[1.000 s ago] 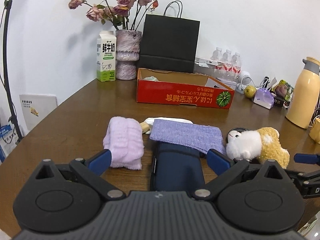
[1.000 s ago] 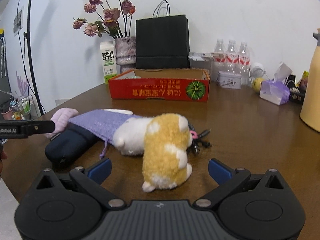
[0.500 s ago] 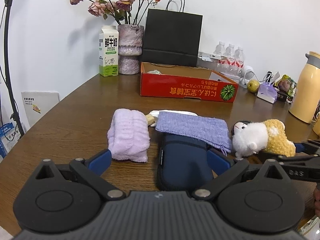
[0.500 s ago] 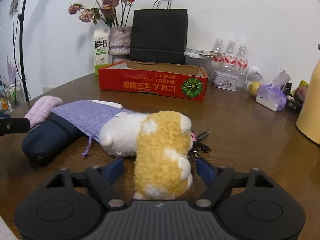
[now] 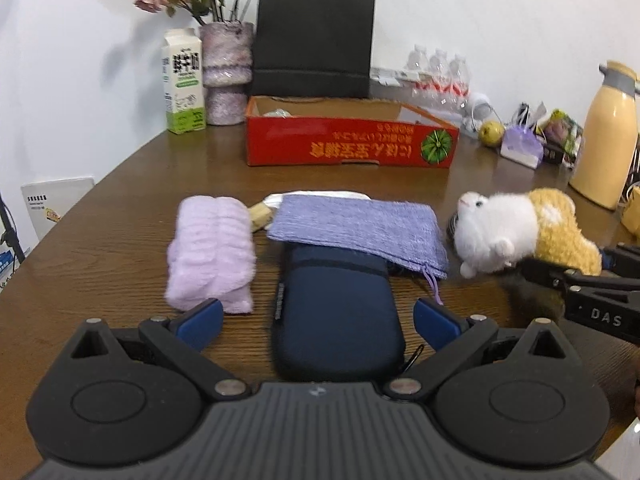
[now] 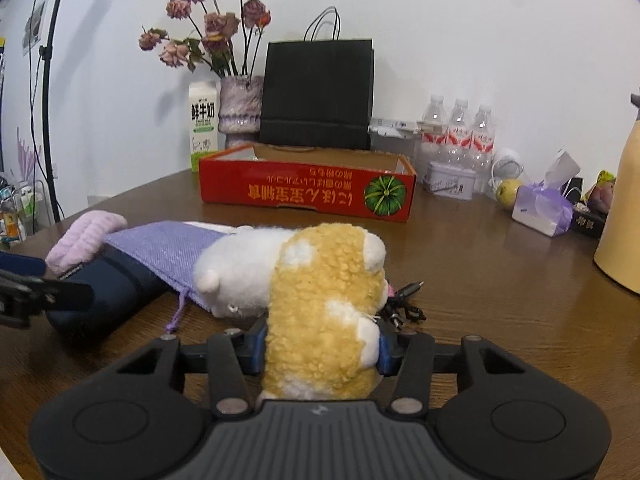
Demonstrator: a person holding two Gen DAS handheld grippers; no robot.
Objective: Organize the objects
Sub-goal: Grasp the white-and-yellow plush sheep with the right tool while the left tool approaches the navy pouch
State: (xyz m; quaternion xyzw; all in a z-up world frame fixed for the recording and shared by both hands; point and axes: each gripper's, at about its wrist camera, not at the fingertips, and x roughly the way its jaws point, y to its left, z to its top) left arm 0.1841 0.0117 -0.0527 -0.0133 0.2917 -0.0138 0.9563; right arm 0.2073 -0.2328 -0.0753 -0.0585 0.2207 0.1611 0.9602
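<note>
Plush toy (image 6: 320, 300) | right gripper (image 6: 320, 354) just closed, pinching it | left gripper (image 5: 318, 320) wide around case (image 5: 336, 312)

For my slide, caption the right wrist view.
Right gripper closing on plush toy beside purple pouch, red box behind.

Milk carton (image 5: 182, 81), blk bag (image 5: 314, 38), thermos (image 5: 605, 136).
</note>
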